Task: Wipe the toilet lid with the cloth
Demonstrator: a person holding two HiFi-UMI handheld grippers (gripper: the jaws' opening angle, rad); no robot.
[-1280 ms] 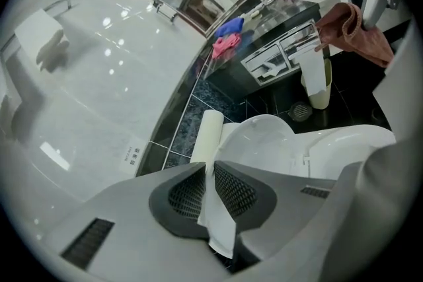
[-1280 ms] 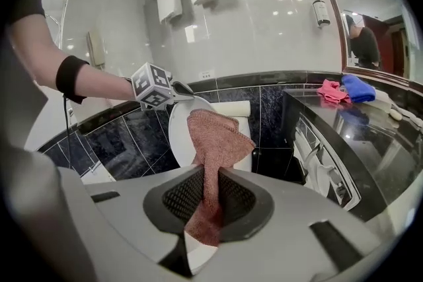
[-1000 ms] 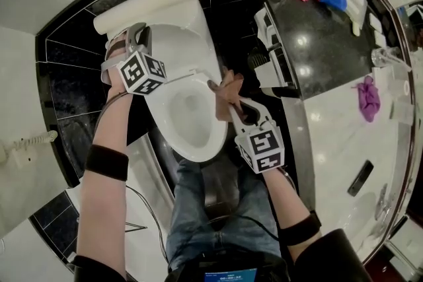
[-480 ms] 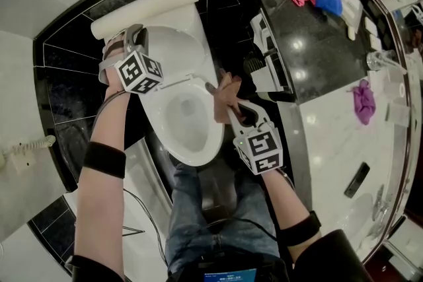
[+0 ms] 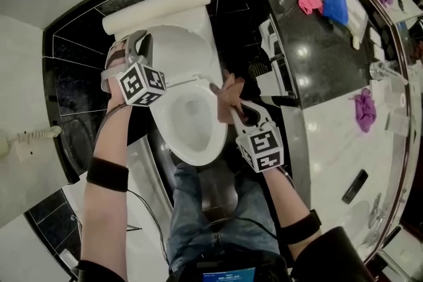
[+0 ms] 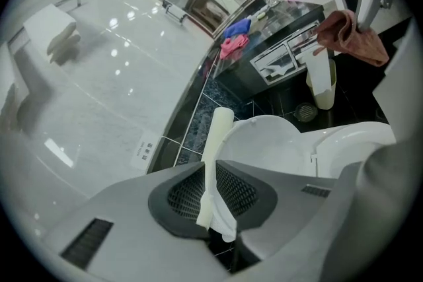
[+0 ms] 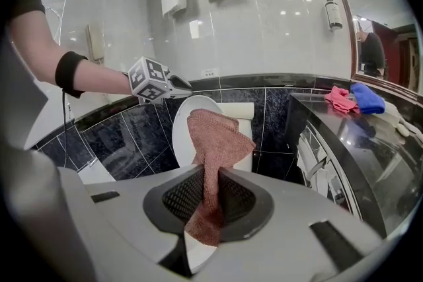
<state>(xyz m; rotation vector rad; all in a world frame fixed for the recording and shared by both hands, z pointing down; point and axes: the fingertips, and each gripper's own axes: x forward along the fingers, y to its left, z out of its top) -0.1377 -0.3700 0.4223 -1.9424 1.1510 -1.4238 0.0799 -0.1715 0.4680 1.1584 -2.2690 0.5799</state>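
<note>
With the left tool [image 6: 211,198], jaws just eased slightly, pinching the rim of the raised white plastic toilet lid [image 5: 182,49], the right tool [image 7: 210,198], clamping the reddish-brown terry cloth [image 7: 215,135] short of it, should wipe in flat overlapping strokes.

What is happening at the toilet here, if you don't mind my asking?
A person stands over the toilet bowl with a gripper in each hand. The left gripper grips the rim of the raised toilet lid; its jaws have just been opening slightly, with the rim between them. The right gripper holds a brown cloth beside the bowl, apart from the lid, so wiping does not seem under way.
</note>
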